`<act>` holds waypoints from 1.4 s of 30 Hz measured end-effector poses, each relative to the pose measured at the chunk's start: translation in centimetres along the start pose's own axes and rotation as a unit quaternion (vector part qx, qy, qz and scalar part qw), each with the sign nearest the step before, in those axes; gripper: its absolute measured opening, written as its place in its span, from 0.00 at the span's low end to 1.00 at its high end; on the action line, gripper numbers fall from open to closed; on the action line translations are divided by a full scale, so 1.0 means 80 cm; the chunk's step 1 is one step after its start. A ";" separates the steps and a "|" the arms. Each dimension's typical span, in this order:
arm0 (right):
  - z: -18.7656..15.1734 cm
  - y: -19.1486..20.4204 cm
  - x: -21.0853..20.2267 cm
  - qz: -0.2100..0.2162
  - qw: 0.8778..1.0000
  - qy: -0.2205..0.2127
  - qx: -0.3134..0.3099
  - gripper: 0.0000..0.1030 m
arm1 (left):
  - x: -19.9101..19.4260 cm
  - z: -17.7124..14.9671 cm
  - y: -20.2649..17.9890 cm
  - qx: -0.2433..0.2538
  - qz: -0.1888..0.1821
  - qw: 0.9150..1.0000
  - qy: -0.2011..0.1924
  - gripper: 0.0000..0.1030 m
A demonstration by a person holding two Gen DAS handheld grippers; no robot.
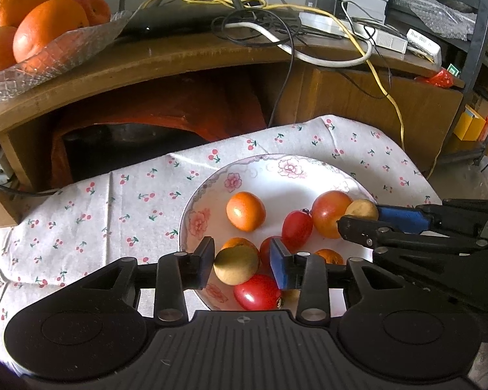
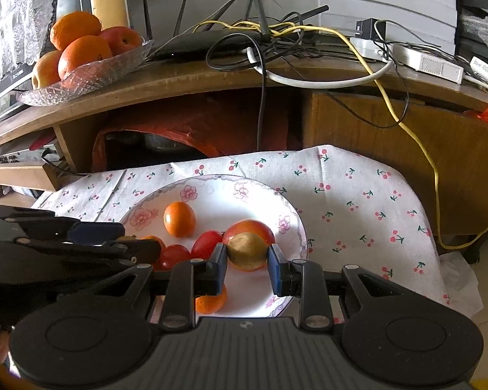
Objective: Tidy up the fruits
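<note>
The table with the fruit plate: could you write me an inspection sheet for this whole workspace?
Surface: cherry-print cloth over a low table.
Job's things: floral plate holding small red and orange fruits; two tan round fruits, one at each gripper.
Clutter: nothing seen on the cloth apart from the plate.
Grippers: left gripper has its pads on either side of a tan fruit; right gripper likewise brackets the other tan fruit; whether either is squeezed is unclear.
Cables: a yellow cable and black and white cords tangled on the wooden cabinet.
Surroundings: glass dish of oranges on the cabinet top.
</note>
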State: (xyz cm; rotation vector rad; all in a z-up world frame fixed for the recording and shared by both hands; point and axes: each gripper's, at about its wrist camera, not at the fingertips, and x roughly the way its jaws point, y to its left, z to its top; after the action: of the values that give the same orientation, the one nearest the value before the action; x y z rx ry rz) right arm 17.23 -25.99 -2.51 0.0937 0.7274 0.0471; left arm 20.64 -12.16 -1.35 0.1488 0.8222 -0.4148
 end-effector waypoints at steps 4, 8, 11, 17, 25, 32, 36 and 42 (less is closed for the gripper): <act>0.001 -0.002 -0.003 0.007 1.000 -0.002 0.007 0.26 | -0.005 0.003 0.005 -0.008 0.001 1.000 -0.004 0.49; 0.002 -0.004 -0.005 0.013 1.000 -0.001 0.015 0.27 | -0.010 0.006 0.010 -0.016 0.002 1.000 -0.007 0.50; 0.003 -0.005 -0.008 0.011 1.000 -0.003 0.019 0.27 | -0.013 0.007 0.013 -0.020 0.004 1.000 -0.008 0.51; 0.001 -0.010 -0.026 0.005 0.999 -0.006 0.031 0.27 | -0.030 0.003 0.017 -0.021 0.014 1.000 -0.012 0.65; -0.011 -0.004 -0.072 0.008 0.999 -0.010 0.041 0.27 | -0.071 -0.013 0.014 -0.022 0.037 0.999 -0.029 0.83; -0.038 0.009 -0.111 0.017 0.999 -0.002 0.051 0.27 | -0.103 -0.041 0.005 -0.024 0.063 0.997 -0.036 0.92; -0.054 0.018 -0.129 0.021 0.998 0.004 0.052 0.27 | -0.117 -0.059 0.003 -0.024 0.081 0.996 -0.035 1.00; -0.072 0.025 -0.152 0.025 0.998 0.007 0.063 0.27 | -0.139 -0.081 0.007 -0.034 0.087 0.995 -0.031 1.00</act>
State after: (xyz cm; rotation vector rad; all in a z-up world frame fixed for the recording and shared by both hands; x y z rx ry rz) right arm 4.32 -24.49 1.45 0.2324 0.7420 0.0499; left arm 9.73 -6.45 2.42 0.1415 0.7544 -0.2266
